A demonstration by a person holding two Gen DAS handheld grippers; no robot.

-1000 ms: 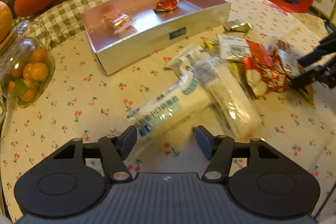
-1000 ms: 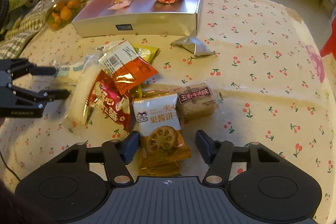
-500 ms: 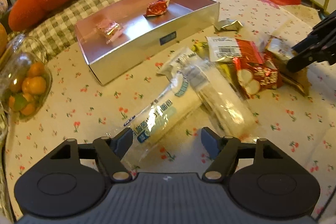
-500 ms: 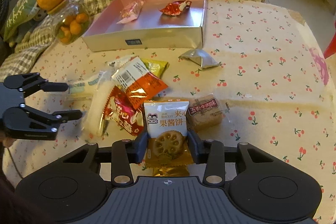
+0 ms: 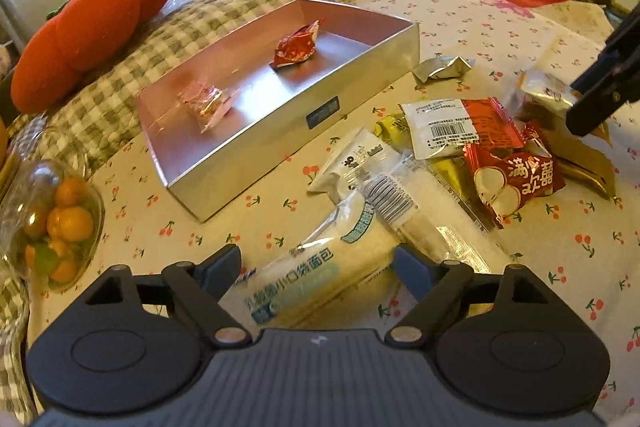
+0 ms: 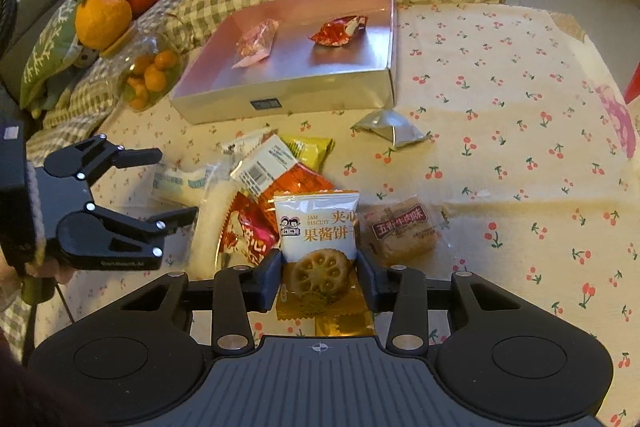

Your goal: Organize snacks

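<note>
Left gripper (image 5: pixel 318 263): jaws have just been opening and now stand wide, wider than a second ago. The long white bread packet (image 5: pixel 320 267) lies between the fingers, with a gap showing on each side; pads not pressing on it. A second clear-wrapped long packet (image 5: pixel 424 215) lies crossed over it.

Right gripper (image 6: pixel 320 277): closed on the jam biscuit packet (image 6: pixel 318 227), pads pressed against both its sides. A second ago the packet lay flat between open fingers; now it is pinched, upper end standing up. The jaws closed earlier in the second and have held the same width for the last half second.

Snack pile sits near the middle of the surface (image 6: pixel 500 155), on the cherry-print cloth: red packet (image 5: pixel 516 179), red-and-white barcoded packet (image 5: pixel 456 127), yellow packet (image 6: pixel 310 147), brown meat snack (image 6: pixel 402 231) just right of the biscuit packet. A crumpled silver wrapper (image 6: pixel 390 129) lies apart, close to the tray's near right corner.

Silver tray (image 6: pixel 288 95) at the far side of the surface holds two items as before: a pink sweet (image 6: pixel 256 43) and a red wrapped sweet (image 6: pixel 338 31), well apart. A clear jar of small oranges (image 6: pixel 150 79) stands at the far left edge of the surface.
</note>
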